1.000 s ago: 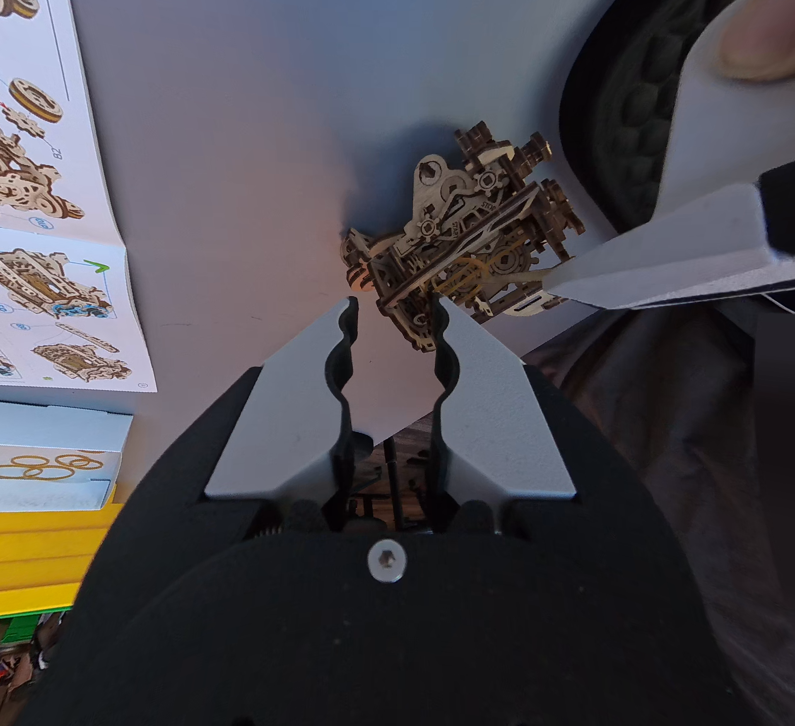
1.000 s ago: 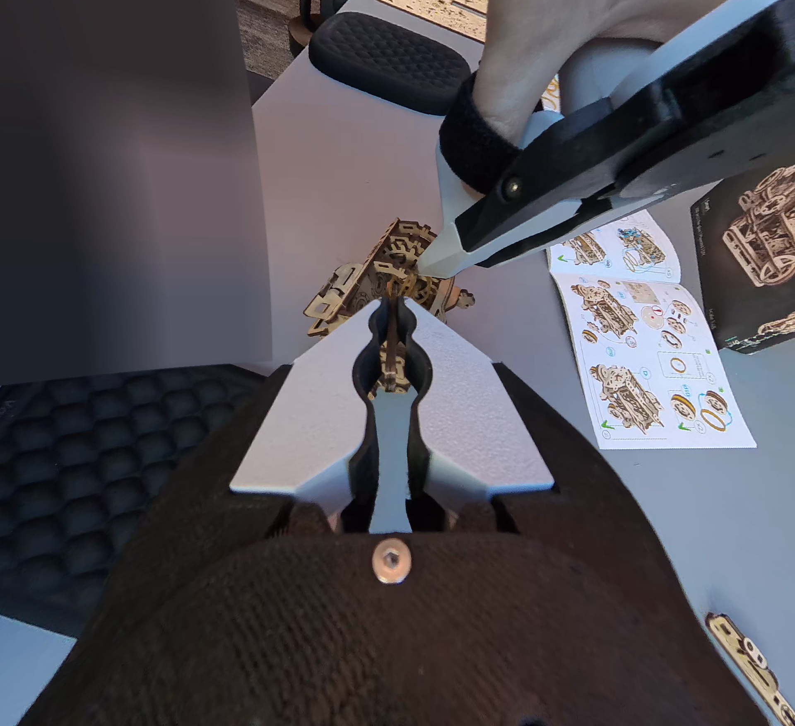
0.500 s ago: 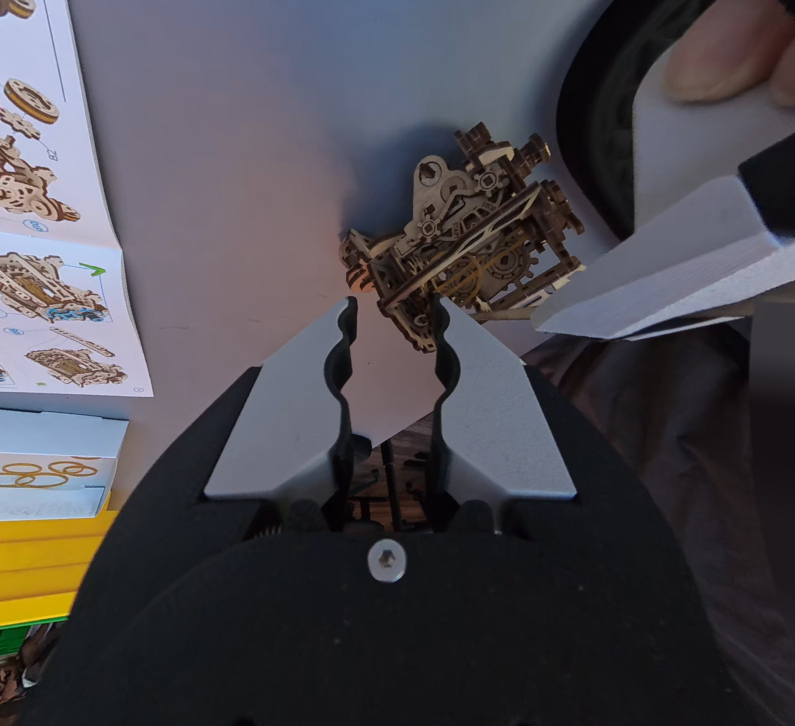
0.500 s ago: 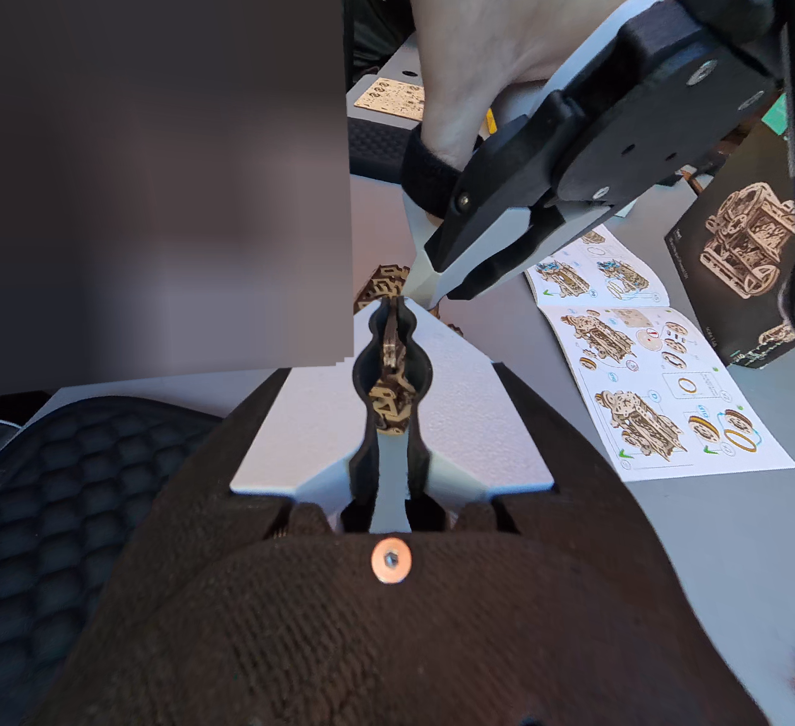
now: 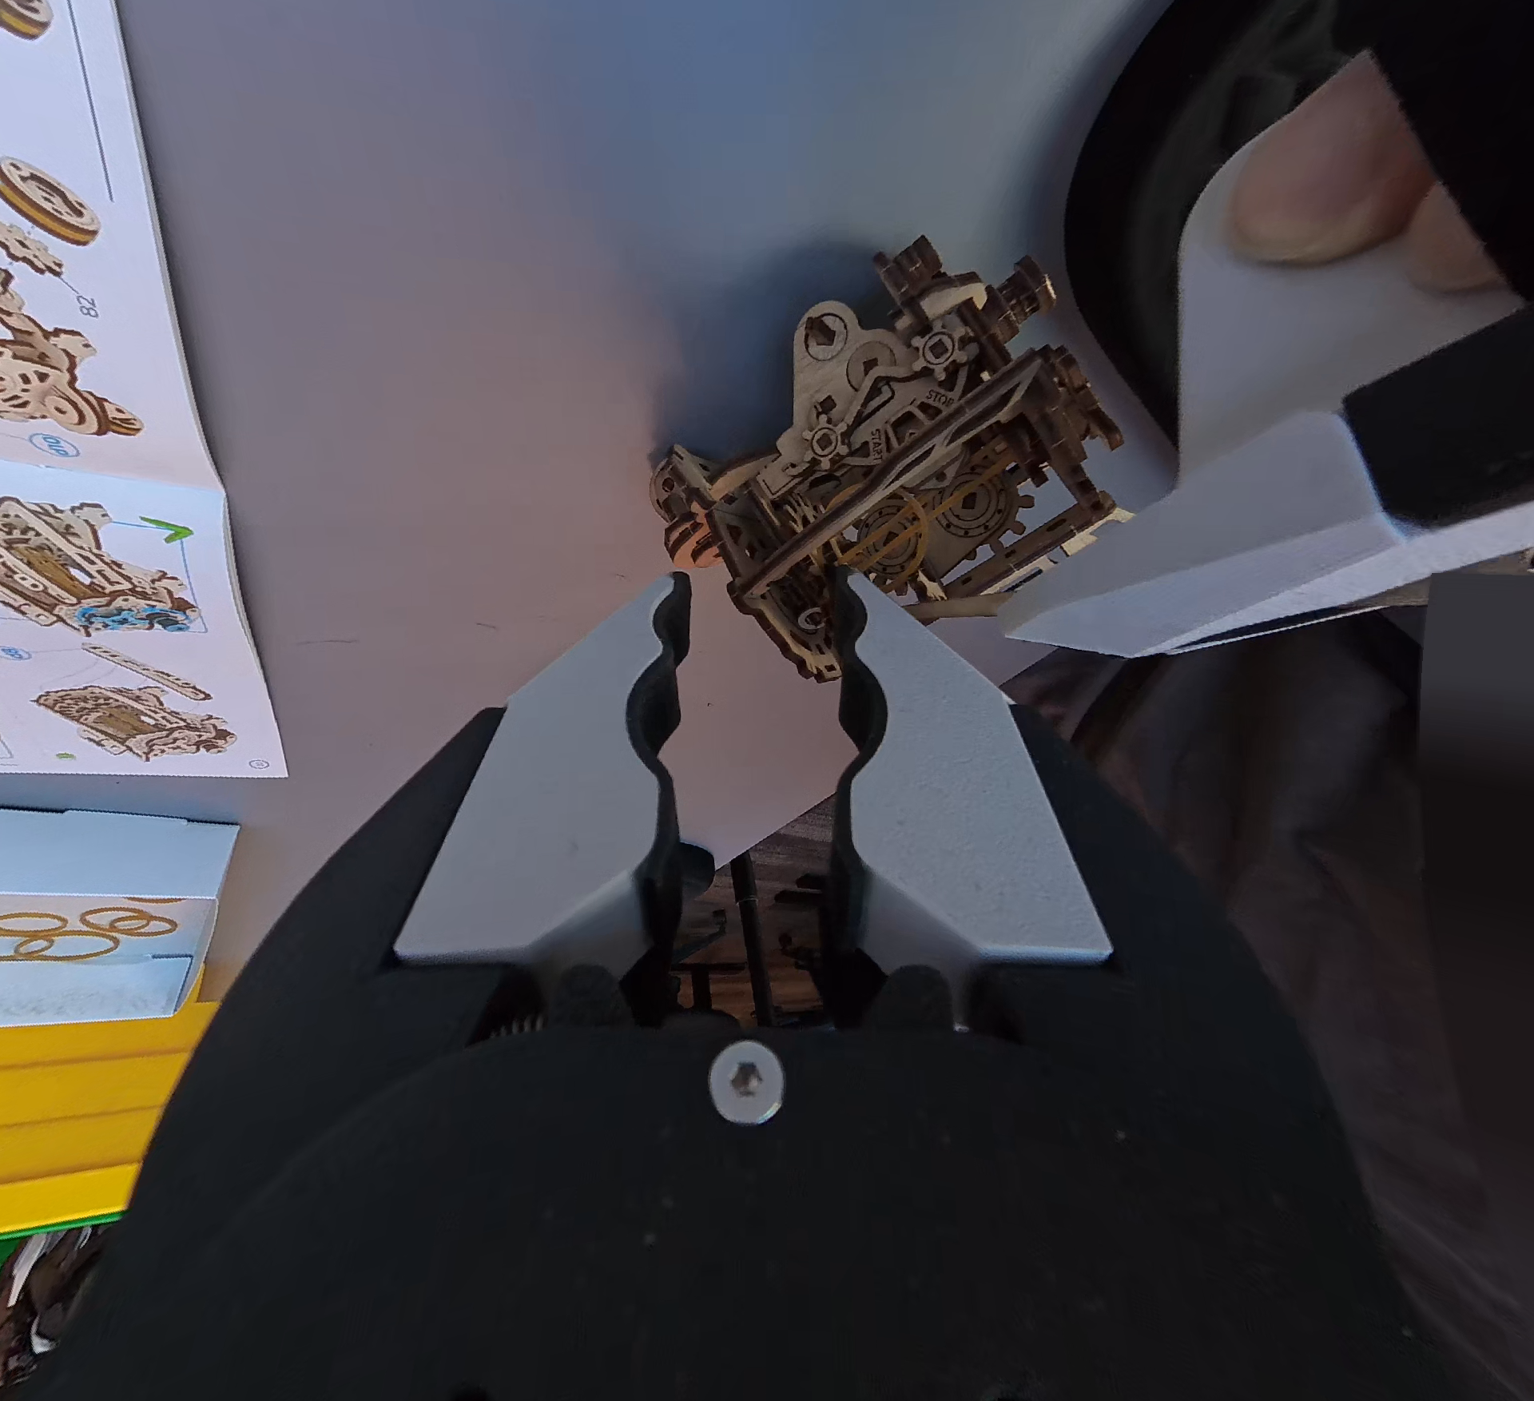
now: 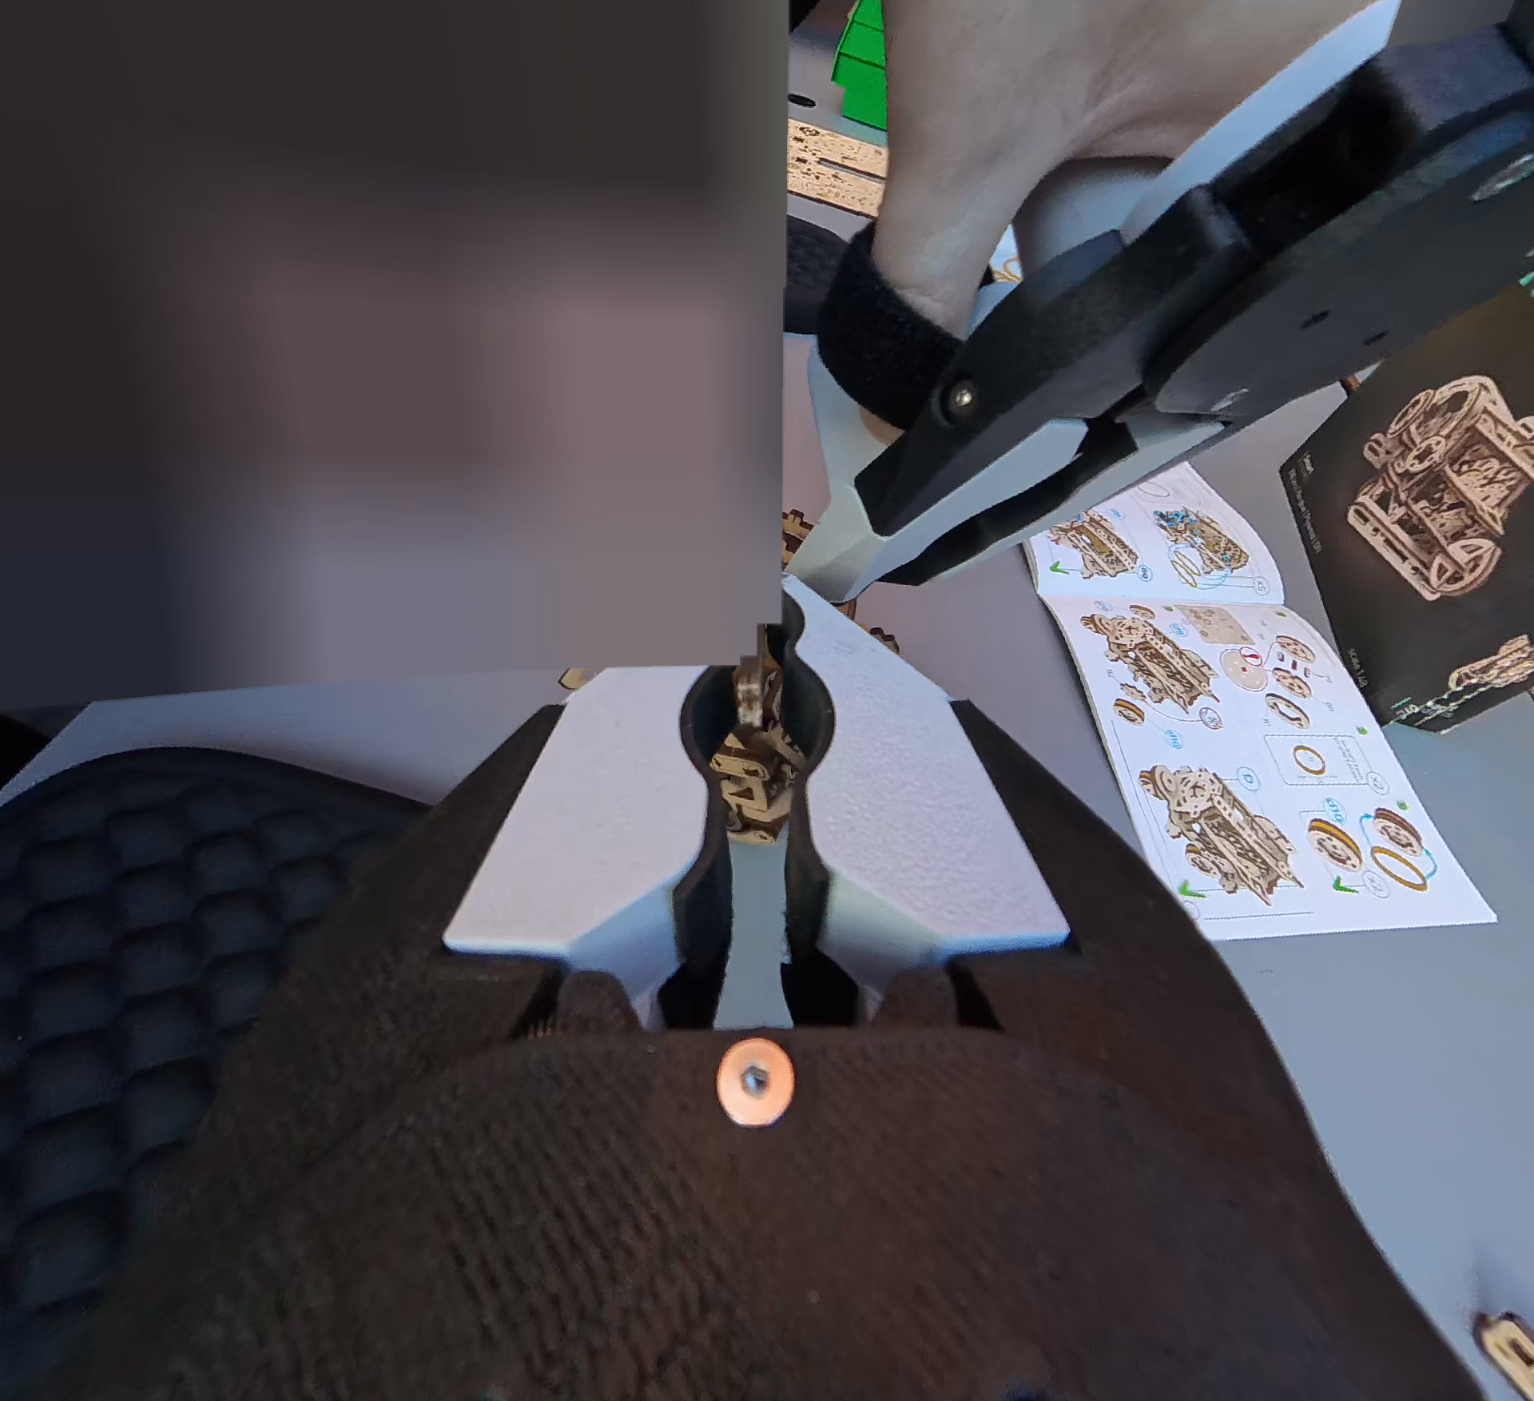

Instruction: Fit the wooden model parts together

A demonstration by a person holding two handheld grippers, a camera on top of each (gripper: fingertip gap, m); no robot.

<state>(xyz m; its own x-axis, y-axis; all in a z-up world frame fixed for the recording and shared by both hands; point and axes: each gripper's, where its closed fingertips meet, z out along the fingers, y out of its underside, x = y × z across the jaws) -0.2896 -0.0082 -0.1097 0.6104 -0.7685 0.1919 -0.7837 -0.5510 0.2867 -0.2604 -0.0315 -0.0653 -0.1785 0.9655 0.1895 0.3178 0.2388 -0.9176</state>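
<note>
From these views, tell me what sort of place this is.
Probably a hobby or office desk set up for model building: a grey tabletop with an open instruction booklet, the kit's dark box, and a part-built wooden model.

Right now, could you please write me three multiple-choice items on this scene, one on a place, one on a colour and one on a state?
1. Where does the instruction booklet lie in the left wrist view?
A. left of the wooden model
B. right of it
C. under it

2. What colour is the stack below the pale blue box?
A. red
B. yellow
C. white

3. How do the left gripper fingers stand?
A. apart
B. closed tight together
C. hidden

Answers: 1 A, the pages sit at the left edge; 2 B, yellow layers show; 3 A, grey table shows between them.
</note>
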